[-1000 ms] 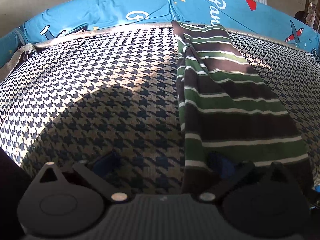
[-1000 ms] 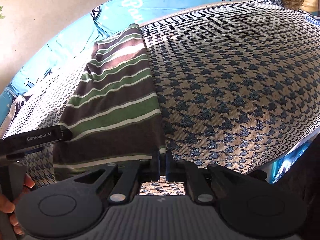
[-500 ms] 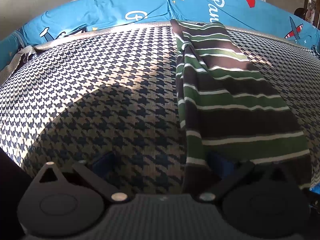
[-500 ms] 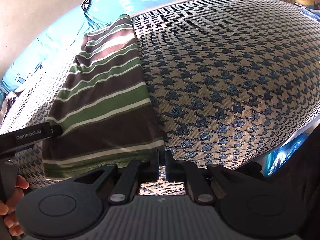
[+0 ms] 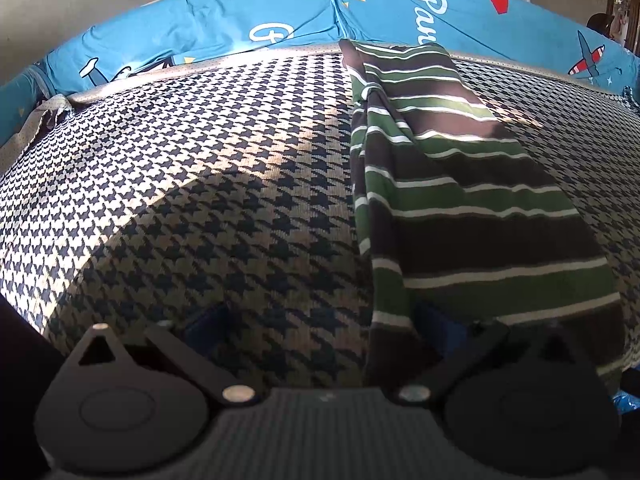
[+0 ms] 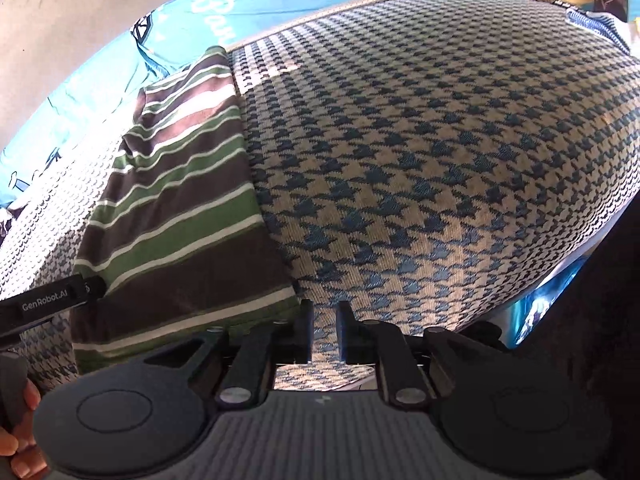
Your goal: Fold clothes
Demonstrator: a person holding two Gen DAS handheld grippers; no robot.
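Left wrist view: striped garment (image 5: 472, 200) folded lengthwise at 2 o'clock; left gripper (image 5: 320, 320) spread wide, right gripper (image 6: 322, 328) parted, empty. Next, probably regrasp near hem.

houndstooth bedspread (image 5: 200, 184) covering the bed; blue cartoon-print sheet (image 5: 280, 20) bunched along its far edge, wall behind.

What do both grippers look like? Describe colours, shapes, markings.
The left gripper and right gripper are matte black: two round discs, angled link arms with silver rivets, a ribbed grey body. The left's jaws look blue-padded. White "GenRobot.AI" lettering runs along the left's side.
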